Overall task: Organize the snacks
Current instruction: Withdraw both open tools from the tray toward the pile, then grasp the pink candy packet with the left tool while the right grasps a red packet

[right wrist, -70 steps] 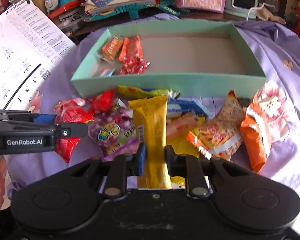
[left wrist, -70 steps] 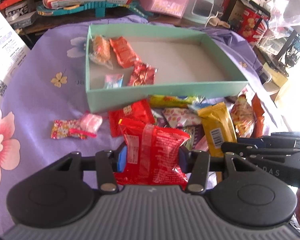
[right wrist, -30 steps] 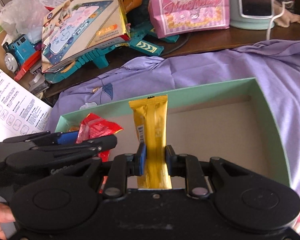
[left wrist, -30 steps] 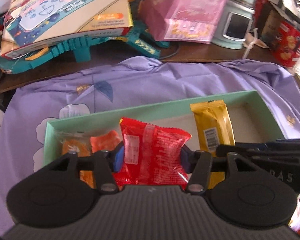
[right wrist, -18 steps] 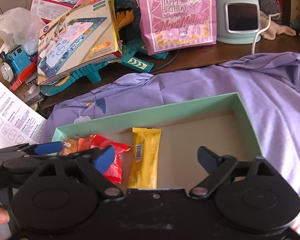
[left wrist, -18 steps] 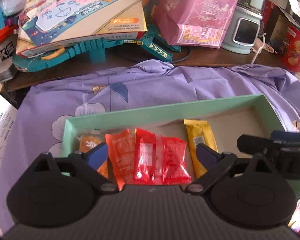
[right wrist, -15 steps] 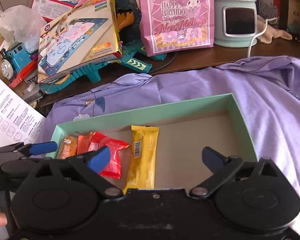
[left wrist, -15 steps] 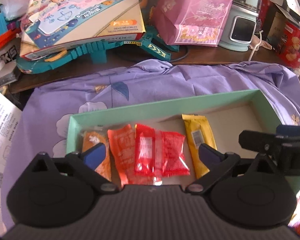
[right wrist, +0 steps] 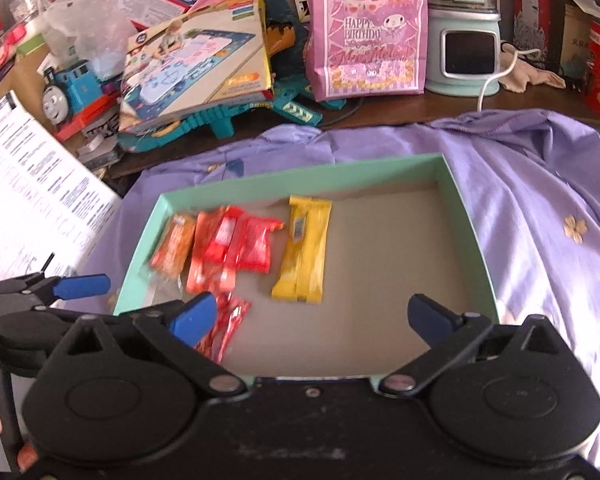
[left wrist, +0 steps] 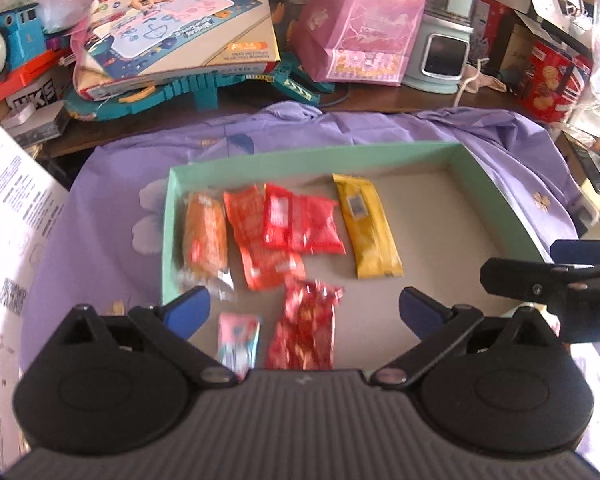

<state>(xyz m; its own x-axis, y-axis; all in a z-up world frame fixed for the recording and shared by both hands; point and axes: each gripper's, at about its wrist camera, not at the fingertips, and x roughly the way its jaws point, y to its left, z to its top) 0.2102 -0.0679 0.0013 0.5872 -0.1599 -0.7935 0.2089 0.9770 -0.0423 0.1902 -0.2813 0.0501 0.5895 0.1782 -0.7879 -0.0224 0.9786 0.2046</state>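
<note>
A mint-green box (left wrist: 496, 200) (right wrist: 464, 216) lies on a purple cloth. In it lie a yellow bar (left wrist: 366, 226) (right wrist: 304, 250), a red packet (left wrist: 300, 224) (right wrist: 244, 242), an orange-red packet (left wrist: 256, 240), an orange snack (left wrist: 204, 236) (right wrist: 174, 246), a red foil candy (left wrist: 306, 328) (right wrist: 222, 326) and a small pink-blue sweet (left wrist: 238, 340). My left gripper (left wrist: 304, 312) is open and empty above the box's near left part. My right gripper (right wrist: 310, 320) is open and empty above the box's near edge. Each gripper shows at the edge of the other's view.
Behind the cloth (right wrist: 540, 184) the table holds a toy box (right wrist: 200, 68), a teal toy (right wrist: 220, 118), a pink gift bag (right wrist: 370, 28), a mint appliance (right wrist: 464, 50), a blue toy train (right wrist: 70, 86) and red tins (left wrist: 556, 76). A printed sheet (right wrist: 32, 200) stands at the left.
Both grippers opened and let go of the red packet and the yellow bar inside the box. Since then both have drawn back and risen, showing more of the box.
</note>
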